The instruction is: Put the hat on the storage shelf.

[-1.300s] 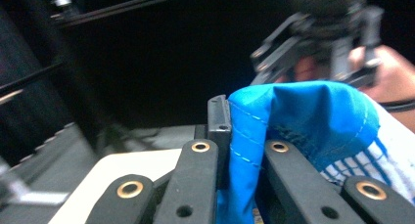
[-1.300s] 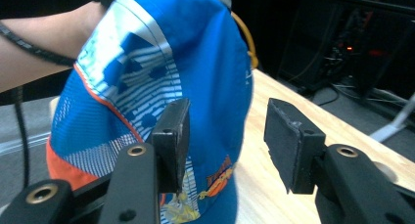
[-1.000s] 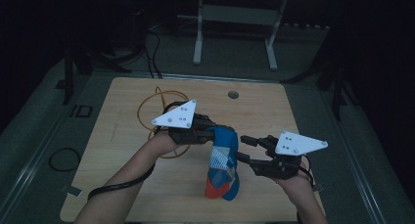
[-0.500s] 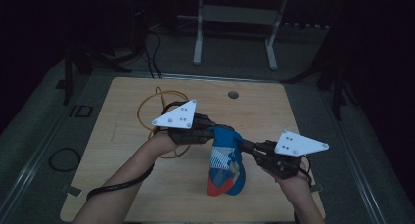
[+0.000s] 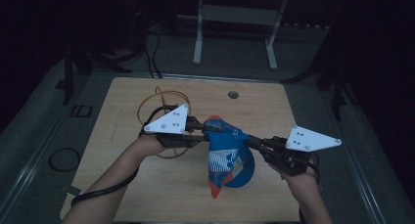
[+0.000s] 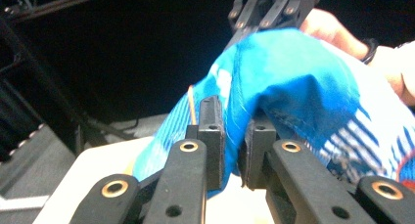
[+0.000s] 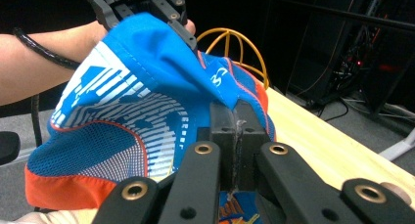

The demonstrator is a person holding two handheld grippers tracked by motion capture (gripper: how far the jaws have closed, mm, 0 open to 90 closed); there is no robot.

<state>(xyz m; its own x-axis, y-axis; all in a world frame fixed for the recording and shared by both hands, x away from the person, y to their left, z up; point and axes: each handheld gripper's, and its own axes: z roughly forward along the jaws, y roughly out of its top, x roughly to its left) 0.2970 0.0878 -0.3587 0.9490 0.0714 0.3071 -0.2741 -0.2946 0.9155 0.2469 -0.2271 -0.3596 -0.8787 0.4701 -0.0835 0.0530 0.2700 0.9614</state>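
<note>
Cap (image 5: 227, 153): blue/orange, centre of high view, held above tabletop (image 5: 303, 111) betw. both grippers.
L gripper (image 5: 204, 130): fingers just easing apart, fabric still betw. them.
R gripper (image 5: 250, 142): fingers clenched on cap edge.
Wire frame (image 5: 154, 99): orange, behind L gripper.

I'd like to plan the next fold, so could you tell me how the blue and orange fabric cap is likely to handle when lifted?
The blue and orange fabric cap probably handles floppy: it sags between the left gripper and right gripper. It seems light, since thin pinches of cloth carry it. The mesh panel may stretch or snag.
</note>
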